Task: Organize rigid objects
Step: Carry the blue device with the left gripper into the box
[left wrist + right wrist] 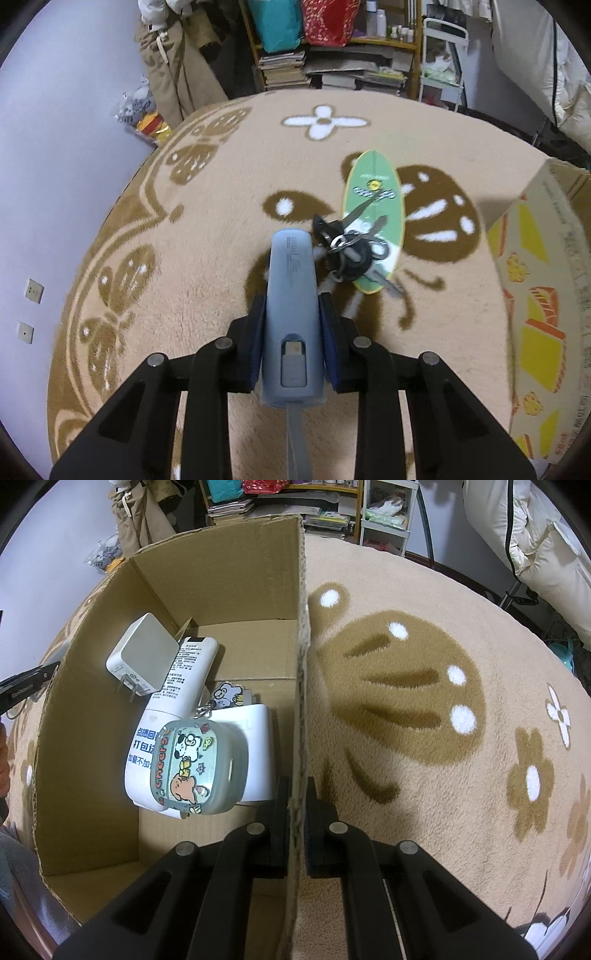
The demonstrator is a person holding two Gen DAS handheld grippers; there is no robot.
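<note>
My left gripper (292,306) is shut on a light blue oblong device (291,295) with a strap hanging from its near end, held above the rug. Ahead of it a bunch of keys (351,247) lies across a green oval card (373,218). In the right wrist view my right gripper (296,794) is shut on the right wall of an open cardboard box (300,664), one finger inside and one outside. Inside the box lie a white charger (142,657), a white bottle (177,701), a white block (255,738) and a cartoon-printed case (195,768).
A beige round rug (207,229) with brown butterfly patterns covers the surface. The box's printed outer side (535,295) stands at the right of the left wrist view. Shelves with books and bags (332,55) stand behind; a bedding pile (546,546) is at the far right.
</note>
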